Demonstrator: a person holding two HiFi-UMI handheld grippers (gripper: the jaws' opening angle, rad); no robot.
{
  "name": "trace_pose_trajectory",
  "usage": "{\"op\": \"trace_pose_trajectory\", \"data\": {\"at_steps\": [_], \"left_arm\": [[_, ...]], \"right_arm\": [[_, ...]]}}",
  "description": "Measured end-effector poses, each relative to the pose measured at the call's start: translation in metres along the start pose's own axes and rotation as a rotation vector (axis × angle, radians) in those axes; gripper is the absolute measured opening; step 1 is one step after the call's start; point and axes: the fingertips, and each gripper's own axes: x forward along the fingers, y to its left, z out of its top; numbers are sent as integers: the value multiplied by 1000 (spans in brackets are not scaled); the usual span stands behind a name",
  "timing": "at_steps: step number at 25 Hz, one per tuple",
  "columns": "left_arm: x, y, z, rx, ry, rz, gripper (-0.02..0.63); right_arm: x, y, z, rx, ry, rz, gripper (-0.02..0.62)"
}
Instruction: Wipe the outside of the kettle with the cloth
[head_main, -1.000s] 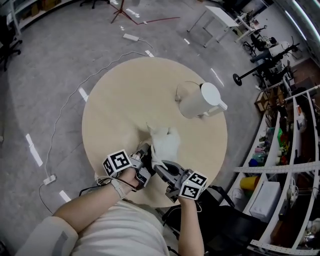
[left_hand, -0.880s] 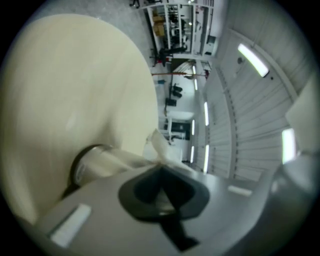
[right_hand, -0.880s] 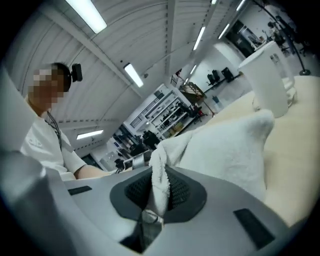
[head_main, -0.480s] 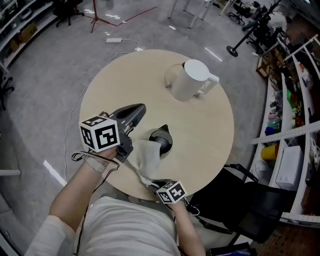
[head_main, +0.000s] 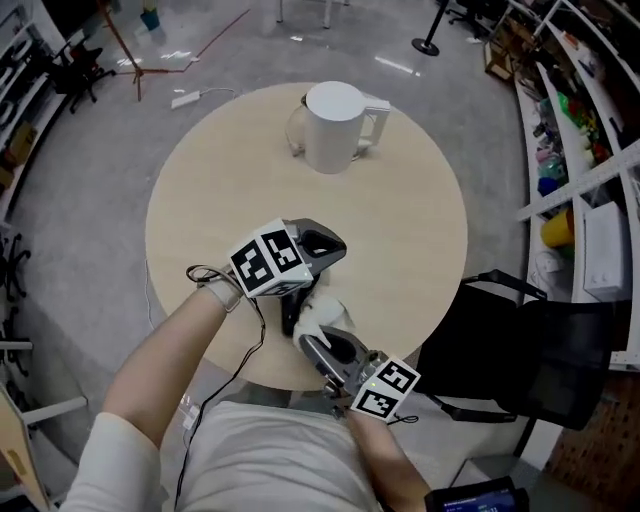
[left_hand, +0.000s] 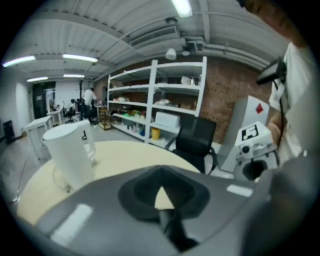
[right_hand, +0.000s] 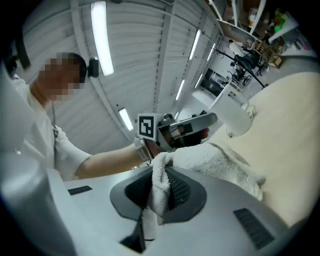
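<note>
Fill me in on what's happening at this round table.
A person works a pair of tongs in each hand. The right tongs are shut on a white terry cloth near the table's near edge. The left tongs are shut on nothing, close beside that cloth. The white jug kettle stands at the far side of the round beige table, well away from the cloth.

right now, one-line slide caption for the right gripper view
Right tool shut on a white terry cloth, white plastic kettle beyond on the round beige table.
</note>
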Motion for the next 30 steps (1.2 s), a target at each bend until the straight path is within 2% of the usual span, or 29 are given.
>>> {"op": "trace_pose_trajectory", "data": {"at_steps": [4, 8, 10, 13, 15, 17, 19, 21, 22, 24, 26, 28, 30], "left_arm": [[10, -3, -8, 85, 74, 18, 0], [17, -6, -19, 164, 147, 43, 0], [18, -7, -21, 168, 156, 60, 0], [17, -4, -19, 133, 132, 86, 0], [14, 0, -15, 86, 101, 94, 2], [10, 3, -12, 45, 74, 98, 2], [9, 5, -11, 15, 55, 103, 2], [10, 6, -10, -1, 41, 109, 2], [10, 7, -9, -6, 32, 115, 2], [8, 10, -7, -14, 16, 128, 2], [6, 9, -8, -17, 17, 128, 0], [7, 7, -8, -18, 21, 130, 0], [9, 8, -8, -21, 16, 135, 1]], "right_arm": [[60, -11, -11, -280, 268, -134, 41], [69, -1, -45, -411, 478, -140, 40], [61, 4, -70, -426, 539, -119, 40], [41, -8, -121, -383, 670, -93, 38], [23, -35, -160, -338, 765, -137, 38], [6, -70, -180, -238, 753, -226, 38], [-8, -91, -160, -124, 593, -280, 38], [-10, -86, -106, -147, 369, -251, 38], [-5, -80, -81, -201, 310, -213, 38], [15, -67, -62, -306, 342, -94, 38], [31, -67, -80, -370, 472, -1, 38], [34, -84, -113, -380, 612, -7, 38], [33, -102, -137, -313, 666, -42, 38]]}}
